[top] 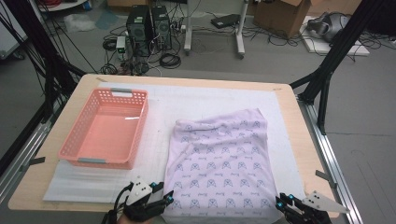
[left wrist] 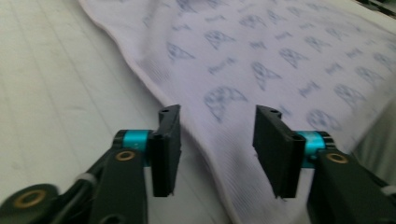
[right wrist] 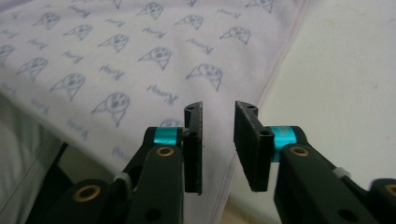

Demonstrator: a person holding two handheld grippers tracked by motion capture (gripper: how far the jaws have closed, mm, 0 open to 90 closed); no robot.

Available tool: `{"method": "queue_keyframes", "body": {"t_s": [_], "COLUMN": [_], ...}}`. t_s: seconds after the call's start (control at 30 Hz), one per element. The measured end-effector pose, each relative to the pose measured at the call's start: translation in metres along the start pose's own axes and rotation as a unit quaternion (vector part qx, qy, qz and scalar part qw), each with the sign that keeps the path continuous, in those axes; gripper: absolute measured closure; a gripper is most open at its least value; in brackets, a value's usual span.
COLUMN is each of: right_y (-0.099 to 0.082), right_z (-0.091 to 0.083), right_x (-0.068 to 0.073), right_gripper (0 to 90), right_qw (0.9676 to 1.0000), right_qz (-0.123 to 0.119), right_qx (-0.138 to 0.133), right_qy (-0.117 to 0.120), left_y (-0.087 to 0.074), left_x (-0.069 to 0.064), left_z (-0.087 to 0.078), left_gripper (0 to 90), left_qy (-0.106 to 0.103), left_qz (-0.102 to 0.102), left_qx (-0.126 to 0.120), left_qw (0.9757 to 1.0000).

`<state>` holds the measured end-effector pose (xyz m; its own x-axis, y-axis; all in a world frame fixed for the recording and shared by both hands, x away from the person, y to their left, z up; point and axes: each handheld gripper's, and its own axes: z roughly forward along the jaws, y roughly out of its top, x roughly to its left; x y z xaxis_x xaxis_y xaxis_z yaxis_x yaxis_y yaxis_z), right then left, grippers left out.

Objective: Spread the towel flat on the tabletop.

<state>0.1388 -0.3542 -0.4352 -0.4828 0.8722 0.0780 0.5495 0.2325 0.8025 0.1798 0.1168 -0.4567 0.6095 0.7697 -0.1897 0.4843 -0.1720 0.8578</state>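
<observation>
1. Patterned cloth [top: 222, 163]: pale lilac, printed with small blue animal-head motifs. It lies spread on the white foam mat [top: 205, 100] of the bench [top: 289, 135], directly ahead of both tools, its near hem between them. The far edge is rumpled and slanted, so it is judged not yet squared up; the flat spread suits a fold begun from the near corners.

2. Left tool [top: 169, 199]: stands at the cloth's near left corner. In the left gripper view the jaws of the left tool [left wrist: 217, 140] stand apart, the cloth's edge running beneath the gap, nothing pinched. Placement is judged a set-up for taking that corner.

3. Right tool [top: 280, 203]: stands at the near right corner. In the right gripper view the jaws of the right tool [right wrist: 218, 140] are parted by a narrower gap, poised over the hem, holding nothing.

4. Pink basket [top: 106, 128]: empty, ahead and to the left of the left tool, well apart from the cloth; judged the likely receptacle.

5. Hidden or unclear: both tools' bodies and the person's hands are cut off by the high view's lower border. Whether the jaw tips touch the fabric cannot be told. The left gripper view is motion-blurred.
</observation>
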Motion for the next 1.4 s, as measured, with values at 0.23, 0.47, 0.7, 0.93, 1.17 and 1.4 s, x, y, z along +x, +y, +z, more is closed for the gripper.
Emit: {"method": "queue_keyframes", "body": {"t_s": [0.23, 0.47, 0.7, 0.93, 1.17, 1.4], "right_y": [0.015, 0.012, 0.002, -0.004, 0.019, 0.021], "right_z": [0.032, 0.039, 0.013, 0.002, 0.025, 0.044], "right_x": [-0.014, -0.017, -0.015, -0.013, -0.011, -0.014], "right_gripper": [63.1, 88.4, 89.0, 82.6, 65.6, 88.1], "right_qw": [0.9982, 0.9989, 0.9991, 0.9992, 0.9990, 0.9983], "right_qz": [0.024, 0.022, 0.008, 0.017, 0.016, 0.011], "right_qx": [0.017, 0.033, 0.043, 0.036, 0.026, 0.051], "right_qy": [-0.052, -0.027, -0.004, 0.005, -0.033, -0.027], "left_y": [0.019, 0.018, 0.005, 0.013, 0.036, 0.029], "left_x": [0.020, 0.015, 0.009, 0.004, 0.025, 0.016], "left_z": [0.024, 0.030, 0.004, 0.007, 0.031, 0.041], "left_gripper": [47.6, 85.1, 85.9, 65.5, 50.2, 86.7], "left_qy": [0.003, 0.008, -0.010, -0.020, 0.003, 0.012], "left_qz": [-0.029, -0.007, -0.012, -0.004, -0.025, 0.004], "left_qx": [0.013, 0.042, 0.041, 0.015, 0.030, 0.059], "left_qw": [0.9995, 0.9991, 0.9990, 0.9997, 0.9992, 0.9982]}}
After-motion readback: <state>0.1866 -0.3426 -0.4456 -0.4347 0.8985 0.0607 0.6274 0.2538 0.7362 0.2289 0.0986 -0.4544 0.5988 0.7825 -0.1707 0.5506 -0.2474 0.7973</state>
